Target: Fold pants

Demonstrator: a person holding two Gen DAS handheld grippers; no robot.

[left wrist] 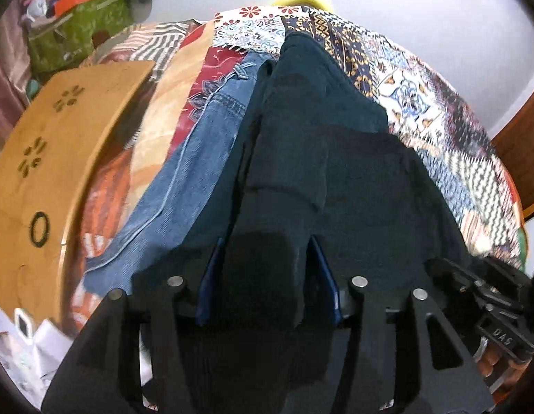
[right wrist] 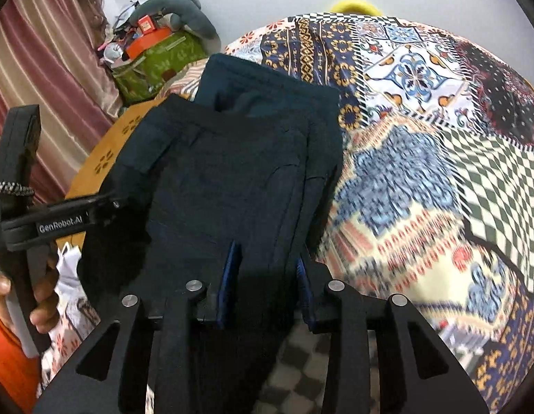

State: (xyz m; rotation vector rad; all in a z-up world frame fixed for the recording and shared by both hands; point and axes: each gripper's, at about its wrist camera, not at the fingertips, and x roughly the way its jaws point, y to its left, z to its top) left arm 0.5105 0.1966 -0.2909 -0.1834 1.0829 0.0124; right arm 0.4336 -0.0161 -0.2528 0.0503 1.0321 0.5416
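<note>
One dark pants [right wrist: 232, 158], one blue jeans [left wrist: 197, 158], one cardboard box [left wrist: 42, 158], two grippers: left gripper [left wrist: 263, 276], right gripper [right wrist: 267, 276]

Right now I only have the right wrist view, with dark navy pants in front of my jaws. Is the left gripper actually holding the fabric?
Observer: Yes. In the left wrist view, a thick fold of the dark navy pants fills the gap between the left gripper's jaws.
Operator: Is anything lying left of the pants that I can't see?
Observer: Light blue denim jeans lie directly alongside them on the patchwork bedspread, with the edges meeting.
Operator: And past the jeans?
Observer: The tan cardboard box there has a black ring mark printed near its closer end.
</note>
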